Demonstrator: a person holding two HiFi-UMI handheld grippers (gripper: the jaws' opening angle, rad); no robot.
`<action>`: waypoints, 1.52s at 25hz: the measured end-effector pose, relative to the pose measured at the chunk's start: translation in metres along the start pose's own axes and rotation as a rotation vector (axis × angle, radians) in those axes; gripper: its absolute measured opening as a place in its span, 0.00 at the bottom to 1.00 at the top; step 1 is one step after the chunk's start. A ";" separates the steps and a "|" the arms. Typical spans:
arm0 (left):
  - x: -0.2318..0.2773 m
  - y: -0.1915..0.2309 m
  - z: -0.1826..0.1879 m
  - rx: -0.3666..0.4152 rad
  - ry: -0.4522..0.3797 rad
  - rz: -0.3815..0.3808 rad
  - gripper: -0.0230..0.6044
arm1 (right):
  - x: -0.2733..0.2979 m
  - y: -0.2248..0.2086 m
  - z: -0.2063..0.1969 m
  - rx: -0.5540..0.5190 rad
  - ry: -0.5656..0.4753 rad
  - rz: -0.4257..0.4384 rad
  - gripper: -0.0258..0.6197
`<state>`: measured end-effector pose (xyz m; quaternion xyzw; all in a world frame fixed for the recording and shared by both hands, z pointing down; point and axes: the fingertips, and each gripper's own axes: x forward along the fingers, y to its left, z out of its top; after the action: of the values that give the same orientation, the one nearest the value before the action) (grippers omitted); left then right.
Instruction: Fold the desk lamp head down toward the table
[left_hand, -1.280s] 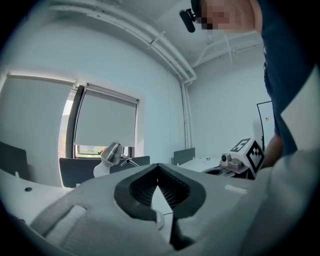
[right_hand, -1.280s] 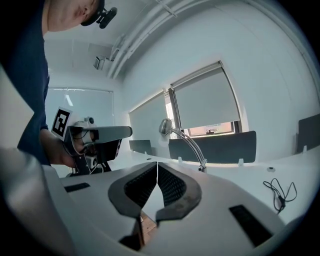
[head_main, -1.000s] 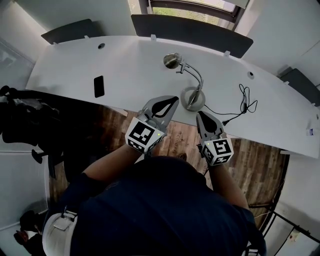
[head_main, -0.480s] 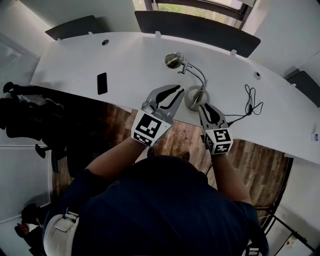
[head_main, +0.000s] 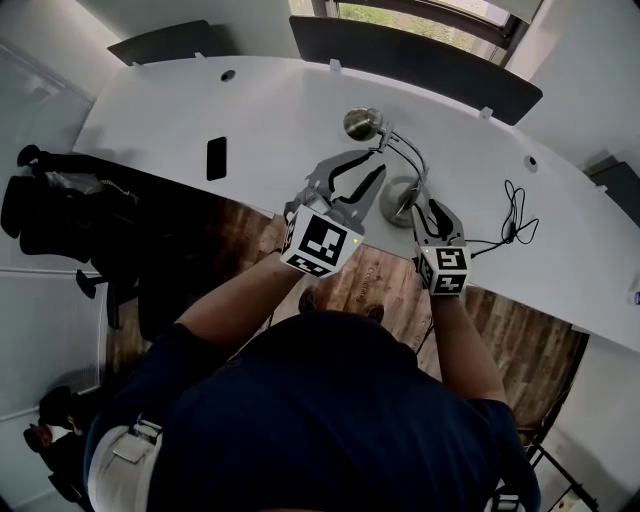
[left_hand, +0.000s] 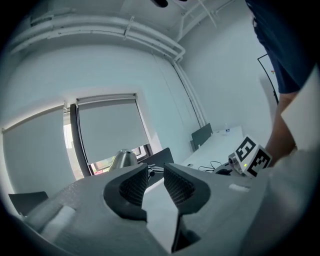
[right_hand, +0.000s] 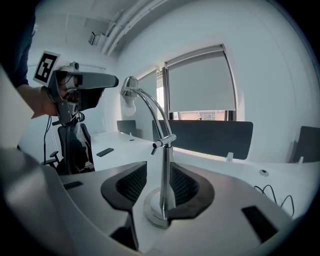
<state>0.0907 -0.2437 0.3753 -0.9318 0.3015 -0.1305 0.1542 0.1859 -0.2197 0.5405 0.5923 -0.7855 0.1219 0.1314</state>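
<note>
Right gripper (right_hand: 157, 174) jaws just been opening, lamp post (right_hand: 164, 185) between them, unclamped. Left gripper (left_hand: 156, 175) released, empty, near lamp head (left_hand: 122, 159).

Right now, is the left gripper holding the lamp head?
No, the fingers of the left gripper stand apart with nothing between them; the lamp head sits beyond.

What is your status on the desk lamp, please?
Right gripper jaws just opening, astride lamp post, not gripping. Left gripper open, empty, near lamp head. Head not folded. No obstructions.
</note>
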 end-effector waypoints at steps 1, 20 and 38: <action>0.003 0.000 0.000 0.014 0.004 0.002 0.17 | 0.003 -0.002 -0.001 -0.005 0.003 -0.001 0.26; 0.032 0.000 -0.014 0.298 0.120 0.075 0.17 | 0.053 -0.017 -0.006 -0.085 0.000 -0.025 0.27; 0.031 0.012 -0.026 0.232 0.130 0.117 0.11 | 0.062 -0.025 -0.008 -0.058 0.002 -0.051 0.23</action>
<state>0.0997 -0.2772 0.3998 -0.8783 0.3474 -0.2151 0.2483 0.1937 -0.2788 0.5709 0.6079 -0.7733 0.0966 0.1524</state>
